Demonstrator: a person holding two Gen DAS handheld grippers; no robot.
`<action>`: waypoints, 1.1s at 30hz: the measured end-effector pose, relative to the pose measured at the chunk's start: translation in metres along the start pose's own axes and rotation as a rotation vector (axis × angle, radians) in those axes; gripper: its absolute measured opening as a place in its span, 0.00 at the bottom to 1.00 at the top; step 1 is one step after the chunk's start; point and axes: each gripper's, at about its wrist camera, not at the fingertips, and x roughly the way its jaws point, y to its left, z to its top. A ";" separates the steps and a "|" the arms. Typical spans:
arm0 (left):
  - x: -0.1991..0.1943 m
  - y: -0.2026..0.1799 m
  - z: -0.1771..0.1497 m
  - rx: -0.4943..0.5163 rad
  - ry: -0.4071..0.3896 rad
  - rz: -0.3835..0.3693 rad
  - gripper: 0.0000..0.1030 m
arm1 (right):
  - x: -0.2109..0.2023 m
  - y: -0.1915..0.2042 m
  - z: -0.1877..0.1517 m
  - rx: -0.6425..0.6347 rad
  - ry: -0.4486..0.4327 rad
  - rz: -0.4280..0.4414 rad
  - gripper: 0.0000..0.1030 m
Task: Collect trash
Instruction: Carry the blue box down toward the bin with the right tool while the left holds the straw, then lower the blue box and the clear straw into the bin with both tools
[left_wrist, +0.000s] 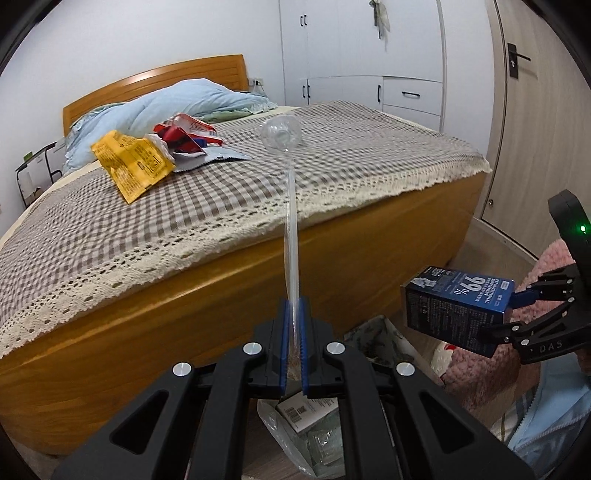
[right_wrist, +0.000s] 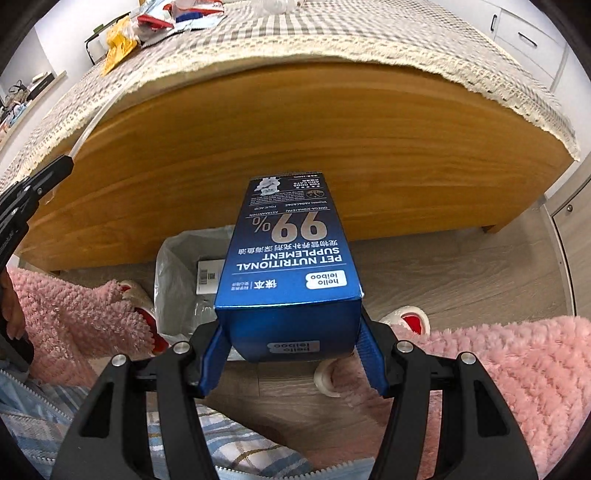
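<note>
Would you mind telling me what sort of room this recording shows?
Most likely a bedroom: a wooden bed with a checked cover and blue pillow, plus white wardrobes behind.

The blue box (right_wrist: 291, 258) hides most of the bin bag (right_wrist: 177, 258).

Wrappers (left_wrist: 155, 158) lie on the bed (left_wrist: 332, 147) near the pillow (left_wrist: 177, 103); the bin bag (right_wrist: 181, 266) sits on the floor before the bed
</note>
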 end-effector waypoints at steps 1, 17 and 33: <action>0.002 -0.001 -0.001 0.005 0.006 -0.008 0.02 | 0.001 0.000 0.000 -0.002 0.006 0.001 0.58; 0.018 -0.022 -0.013 0.102 0.092 -0.118 0.02 | 0.020 0.002 0.002 -0.022 0.078 -0.019 0.58; 0.075 -0.064 -0.044 0.278 0.356 -0.240 0.02 | 0.066 0.002 -0.001 -0.036 0.259 0.005 0.58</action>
